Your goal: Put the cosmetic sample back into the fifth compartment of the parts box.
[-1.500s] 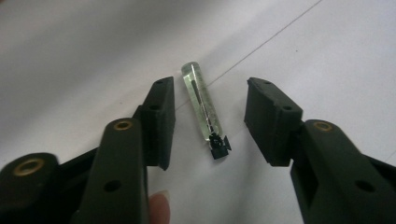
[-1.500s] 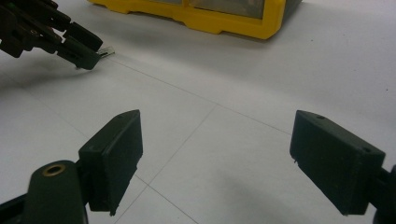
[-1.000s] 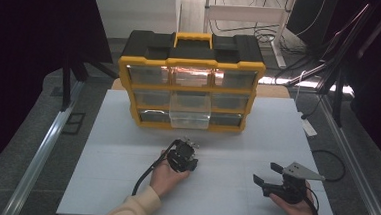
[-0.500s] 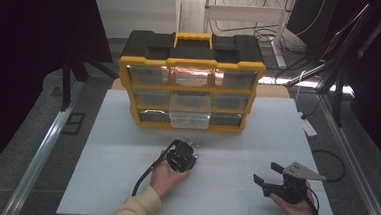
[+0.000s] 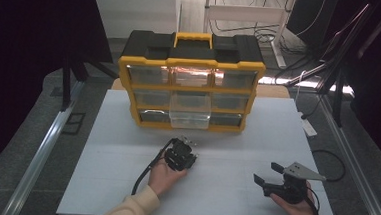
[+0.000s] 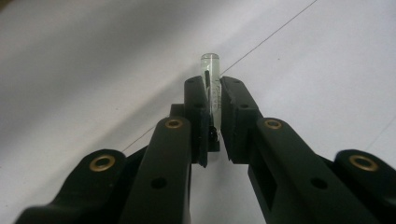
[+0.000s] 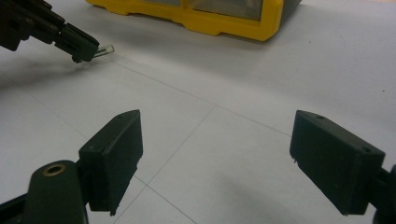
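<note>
A small clear glass tube sticks out past the tips of my left gripper, which is shut on it just above the white tabletop. In the high view the left gripper sits mid-table, in front of the yellow-and-black drawer organizer. The right gripper view shows the left gripper far off at the top left, with the tube poking from its tips. My right gripper stands open over bare table with nothing between its pads. In the high view the right gripper is at the front right.
The organizer's clear middle drawer is pulled out toward me. The white table board has thin seam lines. Metal rails run down both sides, and cables lie off the right edge.
</note>
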### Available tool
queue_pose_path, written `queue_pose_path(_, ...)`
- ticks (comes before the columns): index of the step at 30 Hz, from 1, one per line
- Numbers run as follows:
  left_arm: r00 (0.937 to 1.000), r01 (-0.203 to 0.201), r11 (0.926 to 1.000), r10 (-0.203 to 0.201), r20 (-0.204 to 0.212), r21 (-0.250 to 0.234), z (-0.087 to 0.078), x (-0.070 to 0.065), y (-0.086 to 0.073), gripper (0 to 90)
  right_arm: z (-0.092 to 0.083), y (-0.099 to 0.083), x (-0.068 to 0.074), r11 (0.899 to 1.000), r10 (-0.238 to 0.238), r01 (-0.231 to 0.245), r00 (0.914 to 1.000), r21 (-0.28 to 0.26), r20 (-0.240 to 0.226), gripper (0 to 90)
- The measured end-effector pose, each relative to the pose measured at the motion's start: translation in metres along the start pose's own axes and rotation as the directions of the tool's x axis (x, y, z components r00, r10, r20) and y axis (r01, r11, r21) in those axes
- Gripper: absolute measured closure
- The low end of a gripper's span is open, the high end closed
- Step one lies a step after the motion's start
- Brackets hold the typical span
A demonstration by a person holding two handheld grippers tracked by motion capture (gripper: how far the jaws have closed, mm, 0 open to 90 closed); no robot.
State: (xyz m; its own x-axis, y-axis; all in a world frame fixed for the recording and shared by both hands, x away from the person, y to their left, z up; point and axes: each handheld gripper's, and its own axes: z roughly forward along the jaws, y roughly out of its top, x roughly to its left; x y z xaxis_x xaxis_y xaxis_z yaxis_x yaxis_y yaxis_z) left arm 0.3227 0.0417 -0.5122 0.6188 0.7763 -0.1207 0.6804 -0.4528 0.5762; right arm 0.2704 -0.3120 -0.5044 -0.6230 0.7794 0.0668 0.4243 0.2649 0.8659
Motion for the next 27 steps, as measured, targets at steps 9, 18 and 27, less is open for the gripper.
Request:
queue_pose_path(9, 0.9989, -0.022, 0.9985, 0.024, 0.04, -0.049, -0.015, 0.001, -0.002, 80.8, 0.0, 0.0, 0.0, 1.0, -0.005, 0.005, 1.0, -0.001, 0.002, 17.1)
queue_pose_path(18, 0.9969, -0.037, 0.9953, 0.043, 0.066, -0.089, -0.031, -0.001, -0.006, 80.8, 0.0, 0.0, 0.001, 1.0, -0.009, 0.009, 1.0, 0.001, 0.0, 17.1)
queue_pose_path(27, 0.9944, -0.046, 0.9865, 0.06, 0.087, -0.157, -0.053, 0.002, -0.013, 80.8, 0.0, 0.0, 0.001, 1.0, -0.012, 0.012, 0.9999, 0.0, 0.001, 17.2)
